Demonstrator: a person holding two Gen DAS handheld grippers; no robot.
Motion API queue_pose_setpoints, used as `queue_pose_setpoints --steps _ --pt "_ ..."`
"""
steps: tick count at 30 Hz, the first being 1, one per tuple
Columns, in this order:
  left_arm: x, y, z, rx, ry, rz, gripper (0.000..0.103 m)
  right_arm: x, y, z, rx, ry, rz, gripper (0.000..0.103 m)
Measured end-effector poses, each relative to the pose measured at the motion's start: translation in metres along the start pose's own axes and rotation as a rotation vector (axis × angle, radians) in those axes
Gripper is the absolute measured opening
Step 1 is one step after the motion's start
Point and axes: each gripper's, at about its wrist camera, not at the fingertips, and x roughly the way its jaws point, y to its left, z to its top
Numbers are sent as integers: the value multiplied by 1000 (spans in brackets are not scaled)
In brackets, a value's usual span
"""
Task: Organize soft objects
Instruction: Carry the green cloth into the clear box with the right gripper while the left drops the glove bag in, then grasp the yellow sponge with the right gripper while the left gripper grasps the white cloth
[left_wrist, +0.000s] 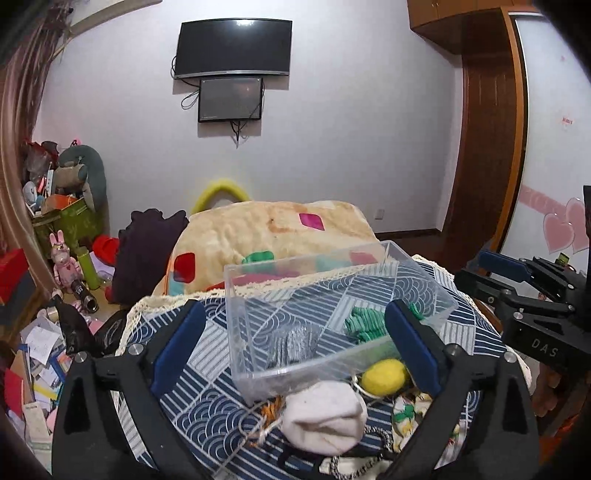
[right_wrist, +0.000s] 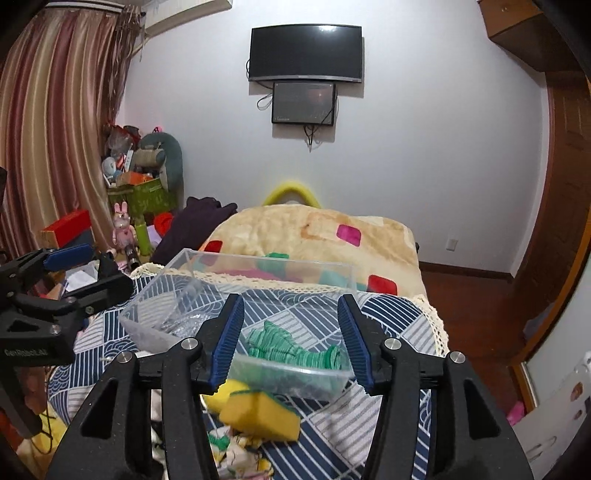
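Observation:
A clear plastic box (left_wrist: 258, 291) (right_wrist: 155, 317) stands on the blue patterned cloth. Inside it lie a green knitted piece (left_wrist: 364, 325) (right_wrist: 291, 350) and a grey glittery piece (left_wrist: 293, 345). In front of the box lie a white sock roll (left_wrist: 325, 419), a yellow ball (left_wrist: 382, 378) and a yellow sponge (right_wrist: 258, 413). My left gripper (left_wrist: 295, 349) is open and empty above the sock roll. My right gripper (right_wrist: 291, 336) is open and empty over the box's near wall; it also shows in the left wrist view (left_wrist: 532, 295).
A floral cloth (left_wrist: 406, 417) and a black-and-white cord (left_wrist: 369, 461) lie near the front edge. A beige blanket (left_wrist: 273, 229) covers the bed behind the table. Clutter and toys (left_wrist: 70, 206) fill the floor at left. A wooden door (left_wrist: 484, 147) is at right.

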Motion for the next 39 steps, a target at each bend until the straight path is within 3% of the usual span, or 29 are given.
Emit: queue_pose_setpoints --steps 9,12,18,29,31,35,39 --pt "2 -6 -45 -6 63 -6 99 -7 2 -30 22 19 12 50" --pt "11 -8 -60 -20 102 -28 100 -1 1 -42 44 40 36 60" --pt "29 -16 -82 -31 156 -35 100 11 4 -61 68 93 73 60" --pt "46 -19 -97 -36 163 -9 99 28 14 -78 45 155 106 60" --pt "46 -17 -97 -53 163 -28 87 30 15 -79 47 165 108 60" --pt "49 -17 -99 -51 181 -68 70 33 16 -81 53 179 105 45" --pt "45 -22 -102 -26 173 -64 53 31 16 -80 63 168 101 38"
